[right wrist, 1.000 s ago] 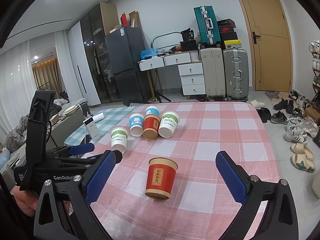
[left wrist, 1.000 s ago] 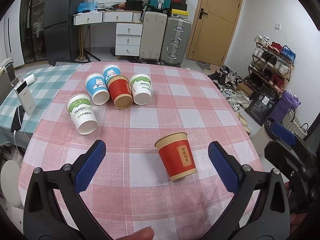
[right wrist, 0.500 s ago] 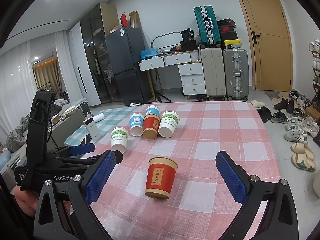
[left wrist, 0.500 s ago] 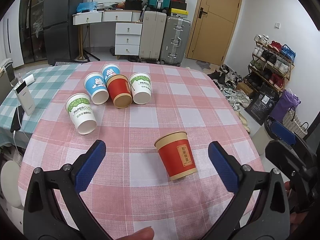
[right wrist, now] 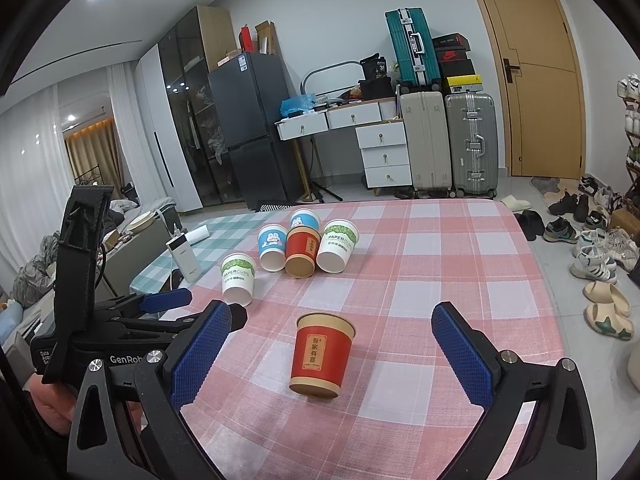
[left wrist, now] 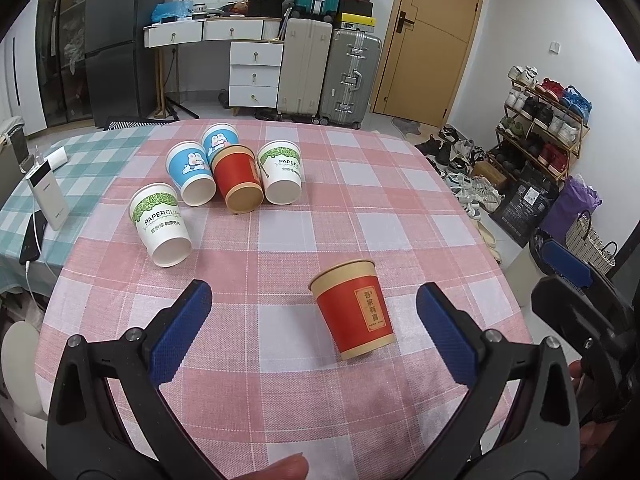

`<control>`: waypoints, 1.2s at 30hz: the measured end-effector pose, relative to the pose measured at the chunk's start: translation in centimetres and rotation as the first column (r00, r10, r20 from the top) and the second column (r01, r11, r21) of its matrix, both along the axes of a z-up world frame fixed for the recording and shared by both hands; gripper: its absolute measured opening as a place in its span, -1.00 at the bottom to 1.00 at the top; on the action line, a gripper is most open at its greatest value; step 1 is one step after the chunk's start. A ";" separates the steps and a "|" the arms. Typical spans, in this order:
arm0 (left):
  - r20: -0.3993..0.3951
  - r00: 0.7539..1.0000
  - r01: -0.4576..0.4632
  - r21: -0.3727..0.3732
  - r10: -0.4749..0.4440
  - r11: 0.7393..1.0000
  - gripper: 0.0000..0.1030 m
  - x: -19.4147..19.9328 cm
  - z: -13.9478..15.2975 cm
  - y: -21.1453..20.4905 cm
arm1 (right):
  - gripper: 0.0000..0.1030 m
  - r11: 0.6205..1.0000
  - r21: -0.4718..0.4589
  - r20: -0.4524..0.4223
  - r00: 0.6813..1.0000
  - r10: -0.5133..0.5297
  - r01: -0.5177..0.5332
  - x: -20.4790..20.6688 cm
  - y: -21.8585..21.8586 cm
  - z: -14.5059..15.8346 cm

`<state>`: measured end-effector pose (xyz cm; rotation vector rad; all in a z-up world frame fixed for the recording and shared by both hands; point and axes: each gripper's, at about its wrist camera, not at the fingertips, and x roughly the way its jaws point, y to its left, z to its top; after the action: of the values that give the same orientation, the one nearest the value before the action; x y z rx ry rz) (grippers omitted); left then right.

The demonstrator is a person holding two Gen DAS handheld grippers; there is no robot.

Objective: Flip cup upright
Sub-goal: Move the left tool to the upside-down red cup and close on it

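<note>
On the pink checked tablecloth (left wrist: 280, 240), a red paper cup (left wrist: 354, 312) stands alone, rim up, near the front edge. Both grippers hover above the table with fingers spread wide and nothing between them: the left gripper (left wrist: 312, 328) frames the cup from its own view, and the right gripper (right wrist: 332, 352) does the same. Farther back sit five more cups: two blue ones (left wrist: 190, 176), a red one (left wrist: 238, 184) and two white ones (left wrist: 160, 224)
</note>
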<state>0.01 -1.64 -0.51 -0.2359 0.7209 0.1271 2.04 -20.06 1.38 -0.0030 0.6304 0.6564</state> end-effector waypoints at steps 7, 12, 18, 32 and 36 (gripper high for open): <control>-0.036 0.999 0.010 -0.004 -0.010 1.000 0.98 1.5 -1.1 0.3 | 0.99 1.000 0.006 -0.021 1.000 -0.015 0.015 0.8 -0.4 -1.1; -0.084 0.996 0.032 -0.023 -0.034 0.999 0.98 4.0 -2.9 0.2 | 0.99 0.999 -0.001 -0.039 0.999 -0.033 0.033 2.3 -1.1 -2.2; -0.172 0.983 0.049 -0.072 -0.060 0.996 0.98 7.7 -6.1 0.3 | 0.99 0.999 0.016 -0.090 0.995 -0.050 0.052 4.6 -2.1 -4.0; -0.304 0.942 0.085 -0.192 -0.141 0.978 0.76 13.3 -11.6 -0.5 | 0.99 0.996 0.055 -0.203 0.977 -0.063 0.076 8.9 -3.5 -7.7; -0.311 0.935 0.105 -0.222 -0.173 0.969 0.35 13.8 -12.5 -1.1 | 0.99 0.995 0.061 -0.220 0.974 -0.063 0.078 9.3 -3.6 -8.4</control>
<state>13.86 -2.69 -13.01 -0.3617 1.0831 -0.0459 11.34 -23.65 -7.00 0.1566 0.8149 0.6140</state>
